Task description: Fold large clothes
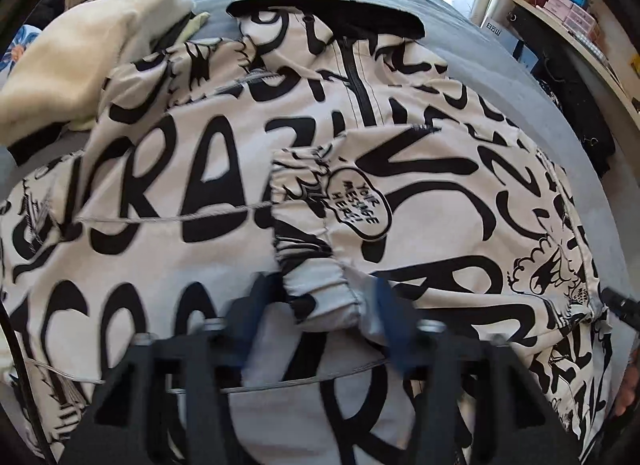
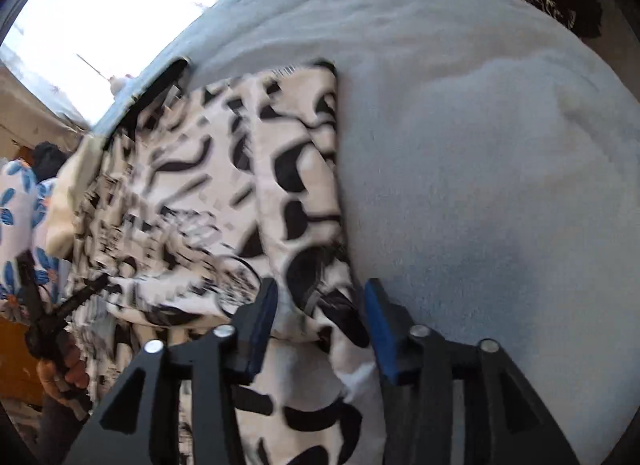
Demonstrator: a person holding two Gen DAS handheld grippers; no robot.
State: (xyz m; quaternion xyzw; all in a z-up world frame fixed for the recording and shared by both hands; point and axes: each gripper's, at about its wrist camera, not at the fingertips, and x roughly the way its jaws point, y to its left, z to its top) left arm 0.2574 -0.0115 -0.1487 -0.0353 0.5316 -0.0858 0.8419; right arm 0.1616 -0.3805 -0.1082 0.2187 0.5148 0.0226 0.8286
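Observation:
A large white jacket printed with black graffiti lettering lies spread on a grey-blue bed, zipper up, both sleeves folded across its front. My left gripper is open, its jaws either side of an elastic sleeve cuff that lies on the jacket. My right gripper is open over the jacket's right edge; jacket fabric lies between its jaws. The left gripper and hand show at the left of the right wrist view.
A cream garment lies on the bed at the jacket's upper left. A blue-flowered white fabric is beyond it. Shelves with boxes stand to the right of the bed. Bare bed lies to the jacket's right.

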